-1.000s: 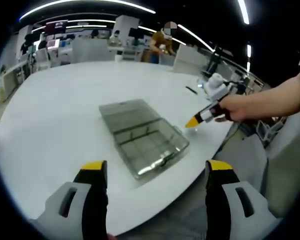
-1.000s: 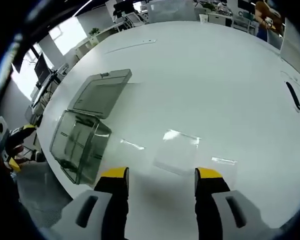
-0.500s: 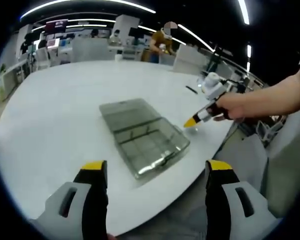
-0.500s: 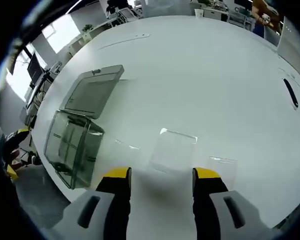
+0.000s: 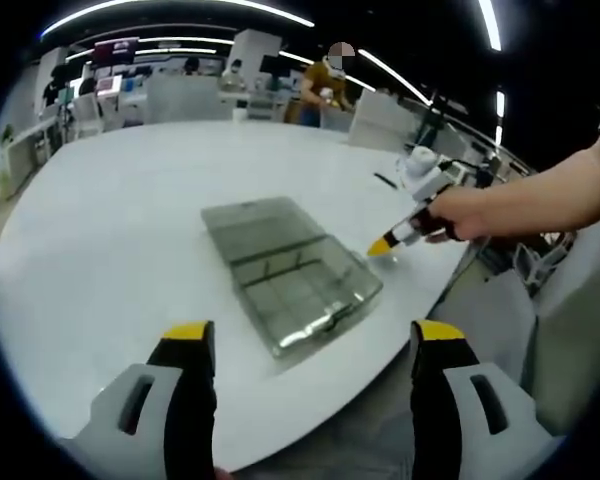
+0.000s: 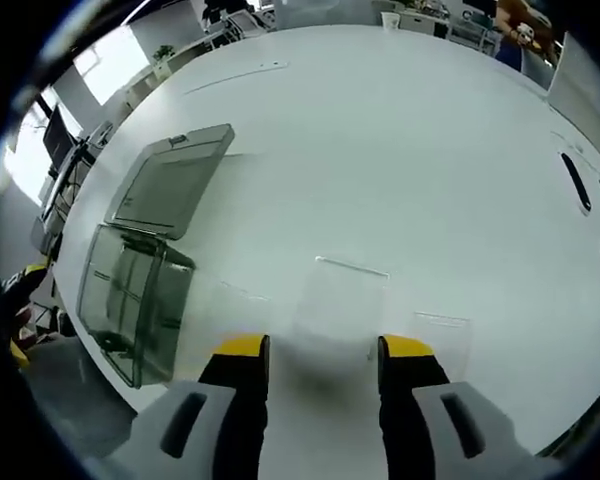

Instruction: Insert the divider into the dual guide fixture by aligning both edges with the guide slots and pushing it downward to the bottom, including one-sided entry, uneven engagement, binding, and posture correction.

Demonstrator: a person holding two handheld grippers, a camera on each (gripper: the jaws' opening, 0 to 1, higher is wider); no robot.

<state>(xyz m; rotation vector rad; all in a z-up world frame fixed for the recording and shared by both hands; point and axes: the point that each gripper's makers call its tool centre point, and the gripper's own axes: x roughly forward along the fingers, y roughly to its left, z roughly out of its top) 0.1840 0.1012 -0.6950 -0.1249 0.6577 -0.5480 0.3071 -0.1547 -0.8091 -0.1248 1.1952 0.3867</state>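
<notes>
Left gripper is hovering over the near edge of the big white round tabletop, yellow-tipped fingers spread wide w/ nothing between them. Ahead of it, the clear smoky plastic compartment box w/ hinged lid is sitting near the tabletop's right edge, lid lying flat open on the far side, slotted compartments on the near side. Just right of the box, the right gripper is coming in from the right, held in a person's hand, tip pointing down at the tabletop; from here can't tell its fingers.

Right gripper view: right gripper's fingers are spread fairly wide, nothing gripped. Clear flat plastic divider sheet is lying flat on the tabletop right in front of and between the fingertips. A second clear sheet is lying just to its right. Box is well apart to the left. Black slim object is lying far right.
</notes>
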